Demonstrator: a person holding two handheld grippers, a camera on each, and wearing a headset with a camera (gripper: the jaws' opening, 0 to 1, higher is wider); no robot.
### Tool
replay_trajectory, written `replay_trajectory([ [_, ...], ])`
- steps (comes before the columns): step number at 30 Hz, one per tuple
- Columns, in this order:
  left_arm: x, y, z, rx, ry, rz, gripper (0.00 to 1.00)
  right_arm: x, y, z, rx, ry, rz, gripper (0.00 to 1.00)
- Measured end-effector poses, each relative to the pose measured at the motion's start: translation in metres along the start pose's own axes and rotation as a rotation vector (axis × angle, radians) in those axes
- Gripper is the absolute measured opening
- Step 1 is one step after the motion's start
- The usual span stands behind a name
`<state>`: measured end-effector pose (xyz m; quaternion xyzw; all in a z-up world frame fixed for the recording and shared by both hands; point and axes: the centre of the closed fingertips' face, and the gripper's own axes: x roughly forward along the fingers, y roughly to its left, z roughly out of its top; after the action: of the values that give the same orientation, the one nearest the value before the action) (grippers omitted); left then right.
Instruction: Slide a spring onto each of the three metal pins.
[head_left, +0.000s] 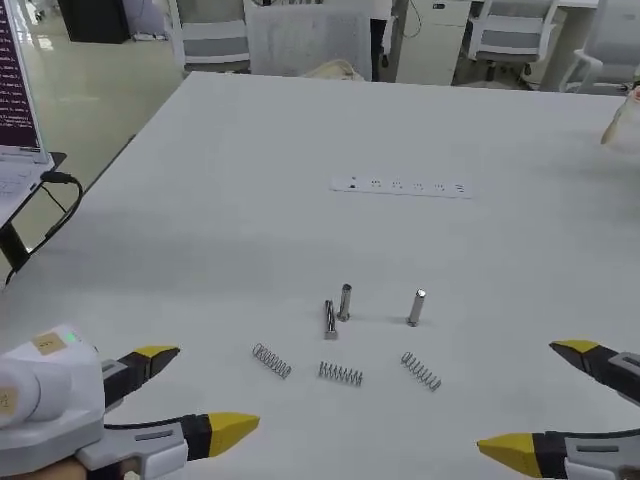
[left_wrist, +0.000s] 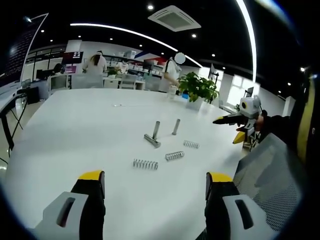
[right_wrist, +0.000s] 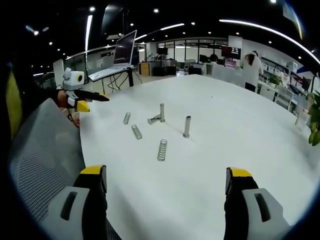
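On the one white table (head_left: 250, 200) are counted three springs (head_left: 271, 361) (head_left: 340, 374) (head_left: 421, 371), three metal pins (head_left: 345, 302) (head_left: 329, 320) (head_left: 416, 308), one power strip (head_left: 400, 186), and two grippers, the left gripper (head_left: 207, 388) and the right gripper (head_left: 530, 395).

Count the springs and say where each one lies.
3, in a row on the white table: left spring, middle spring, right spring. None appears hidden.

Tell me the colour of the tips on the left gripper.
Yellow, on grey fingers. The left gripper shows this best in the left gripper view.
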<state>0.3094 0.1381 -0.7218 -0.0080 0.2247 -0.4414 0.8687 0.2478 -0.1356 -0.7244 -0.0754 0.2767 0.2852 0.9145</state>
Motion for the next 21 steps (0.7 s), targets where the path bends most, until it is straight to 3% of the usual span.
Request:
replay_trajectory([
  [21,0.025,0.003,0.023,0.037,-0.010,-0.016,0.77,0.000,-0.003,-0.001,0.005,0.003,-0.004,0.98],
])
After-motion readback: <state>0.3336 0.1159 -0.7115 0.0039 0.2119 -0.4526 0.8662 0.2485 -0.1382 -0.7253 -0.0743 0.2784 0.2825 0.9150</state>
